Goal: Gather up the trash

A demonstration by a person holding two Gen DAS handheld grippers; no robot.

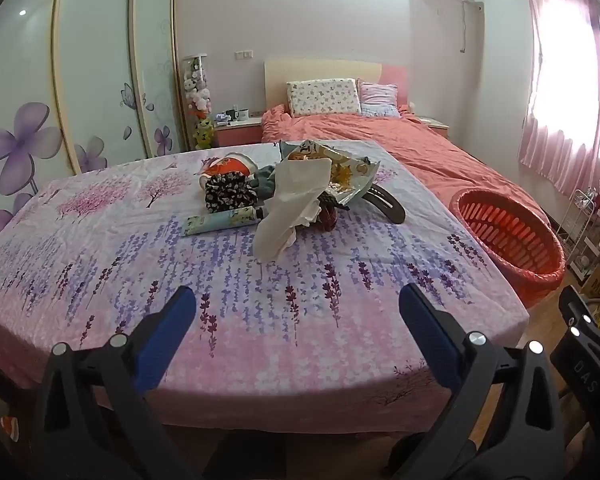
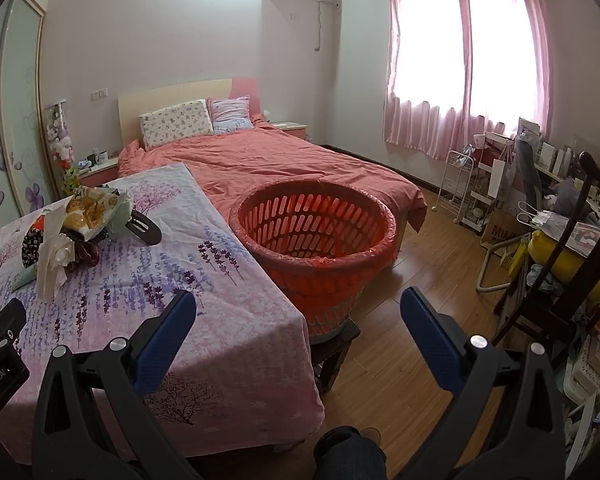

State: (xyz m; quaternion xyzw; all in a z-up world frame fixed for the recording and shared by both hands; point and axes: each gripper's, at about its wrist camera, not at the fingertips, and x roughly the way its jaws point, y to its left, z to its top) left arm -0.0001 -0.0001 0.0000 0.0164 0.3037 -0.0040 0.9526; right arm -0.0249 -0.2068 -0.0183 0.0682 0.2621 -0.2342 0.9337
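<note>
Both tools are held wide apart and empty: the left tool (image 1: pixel 298 306) above the near edge of the cloth-covered counter (image 1: pixel 260 320), the right tool (image 2: pixel 298 308) past its right edge. A crumpled tissue (image 1: pixel 288 208) and snack wrapper (image 1: pixel 340 176) are piled mid-counter. The red basket (image 2: pixel 316 232) stands just beside the counter's right edge.

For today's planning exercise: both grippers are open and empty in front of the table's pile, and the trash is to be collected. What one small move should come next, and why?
Probably reach the left gripper forward to the crumpled white tissue. It is the nearest piece of the pile on the floral-clothed table and sits ahead of that gripper. The right gripper points more toward the red basket beside the table.
</note>
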